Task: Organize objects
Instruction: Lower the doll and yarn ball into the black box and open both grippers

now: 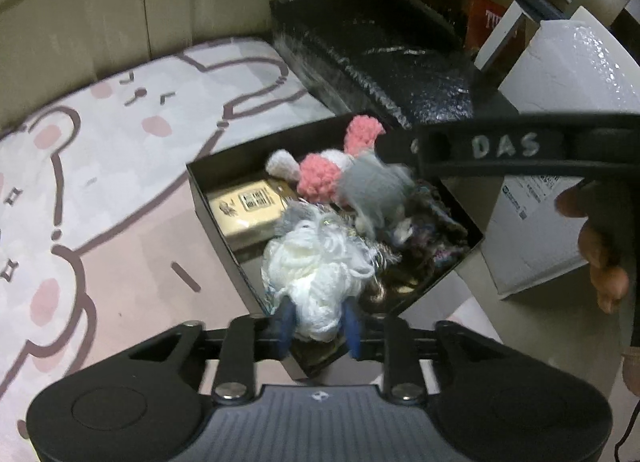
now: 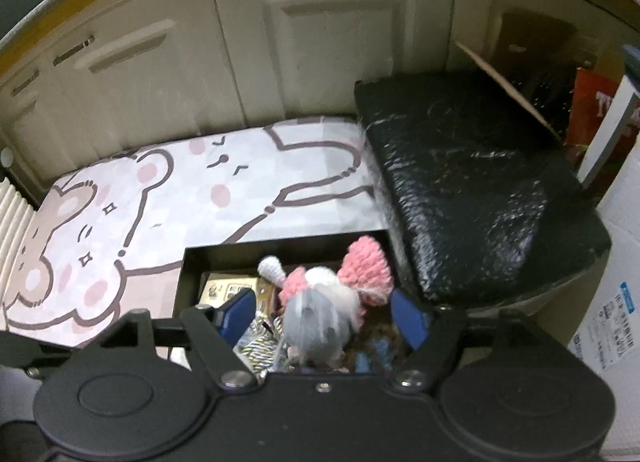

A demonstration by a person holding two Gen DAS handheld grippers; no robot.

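Directly below the left claw [image 1: 316, 320], white yarn [image 1: 316, 274] is sitting loosely between parted fingers, while the right claw [image 2: 324, 314] is hanging open over the grey doll [image 2: 320, 318] in the black box [image 1: 216, 218].

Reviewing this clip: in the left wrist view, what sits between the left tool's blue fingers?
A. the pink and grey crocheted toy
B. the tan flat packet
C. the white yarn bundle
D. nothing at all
C: the white yarn bundle sits between the left tool's blue fingers over the black box, while the crocheted toy lies further back.
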